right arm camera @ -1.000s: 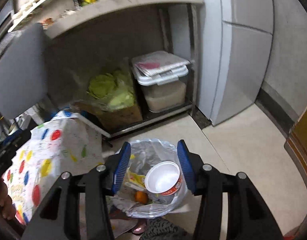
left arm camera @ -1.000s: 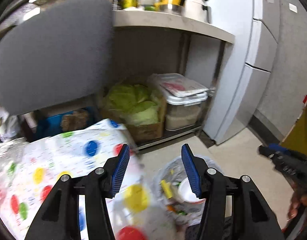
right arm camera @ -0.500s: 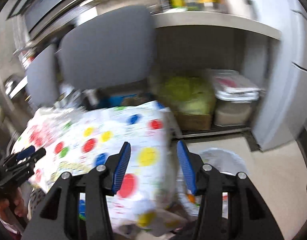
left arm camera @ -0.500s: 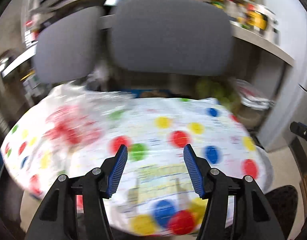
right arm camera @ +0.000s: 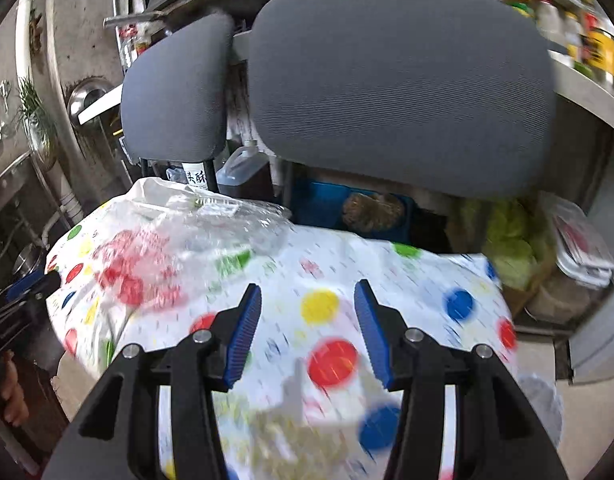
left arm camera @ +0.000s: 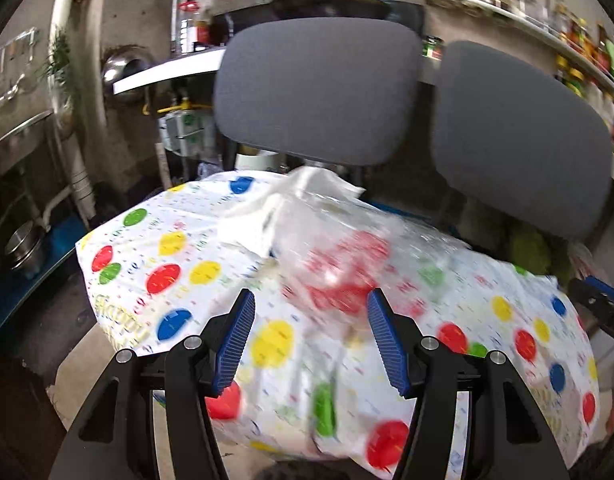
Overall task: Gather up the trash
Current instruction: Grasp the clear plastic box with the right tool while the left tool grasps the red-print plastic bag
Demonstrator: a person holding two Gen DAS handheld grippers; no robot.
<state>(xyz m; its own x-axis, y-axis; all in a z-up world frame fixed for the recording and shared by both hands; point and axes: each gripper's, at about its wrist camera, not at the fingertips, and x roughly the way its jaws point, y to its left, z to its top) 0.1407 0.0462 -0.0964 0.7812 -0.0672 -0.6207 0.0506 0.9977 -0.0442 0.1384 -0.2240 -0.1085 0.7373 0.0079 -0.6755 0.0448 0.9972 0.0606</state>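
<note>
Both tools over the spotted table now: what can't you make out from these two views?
- Clear plastic bag: contents motion-blurred in both views; only red shows.
- Spotted tablecloth: near edge hidden behind the right tool.
- Shelf jars: labels blurred, left view.
- Under the grey chairs: the backs block most of it.
- Left tool: open, empty.

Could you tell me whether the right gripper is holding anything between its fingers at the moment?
No, the right gripper is open and empty, with only the polka-dot tablecloth showing beyond its blue fingers.
</note>
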